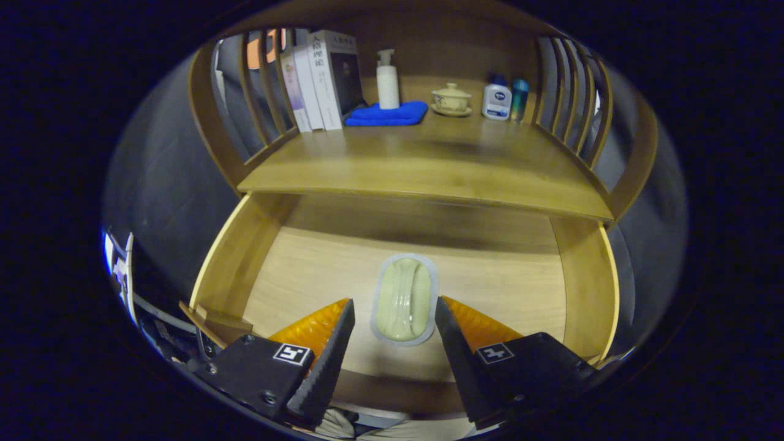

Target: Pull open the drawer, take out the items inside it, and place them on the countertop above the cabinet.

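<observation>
A pale soap dish lies on the open drawer's floor, near its front edge, long axis pointing away, between the gripper's spread fingers, which aren't gripping it.

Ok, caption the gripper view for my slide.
Open claw straddles a pale green packet in the pulled-out drawer, below the countertop.

Look toward twelve o'clock: you have a pump bottle standing on a blue cloth. Books lean at its nine o'clock; a lidded cup and two small bottles sit at three o'clock.
</observation>
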`<state>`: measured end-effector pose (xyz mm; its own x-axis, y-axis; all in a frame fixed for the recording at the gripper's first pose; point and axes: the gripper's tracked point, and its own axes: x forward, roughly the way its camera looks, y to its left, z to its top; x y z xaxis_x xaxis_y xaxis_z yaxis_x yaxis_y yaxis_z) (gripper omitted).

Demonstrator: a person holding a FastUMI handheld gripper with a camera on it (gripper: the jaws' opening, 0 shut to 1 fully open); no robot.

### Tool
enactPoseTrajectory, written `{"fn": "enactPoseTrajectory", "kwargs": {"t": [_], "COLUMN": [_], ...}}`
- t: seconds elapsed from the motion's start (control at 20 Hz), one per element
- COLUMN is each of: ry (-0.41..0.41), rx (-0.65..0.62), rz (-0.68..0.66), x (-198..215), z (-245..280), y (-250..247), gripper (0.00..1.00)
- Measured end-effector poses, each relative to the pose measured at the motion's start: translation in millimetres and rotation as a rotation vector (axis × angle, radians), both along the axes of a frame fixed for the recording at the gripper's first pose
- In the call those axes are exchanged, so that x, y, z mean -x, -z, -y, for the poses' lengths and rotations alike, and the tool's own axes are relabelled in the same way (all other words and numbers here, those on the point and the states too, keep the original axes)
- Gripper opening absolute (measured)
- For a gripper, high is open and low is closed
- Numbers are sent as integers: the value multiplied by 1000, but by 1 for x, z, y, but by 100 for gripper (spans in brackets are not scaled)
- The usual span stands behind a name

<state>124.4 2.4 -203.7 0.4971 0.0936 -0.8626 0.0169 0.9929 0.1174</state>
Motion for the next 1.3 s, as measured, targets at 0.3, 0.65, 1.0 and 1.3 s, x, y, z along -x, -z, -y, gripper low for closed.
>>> {"fn": "enactPoseTrajectory", "kwargs": {"t": [0.3, 0.65, 1.0, 1.3], "ry": [-8, 22, -1, -61], "rx": [78, 59, 62, 77], "rz": [-109, -159, -87, -31], "x": [-9, -10, -7, -12], "z": [2, -1, 3, -4], "y": [37, 54, 9, -40], "gripper": [62, 28, 19, 19]}}
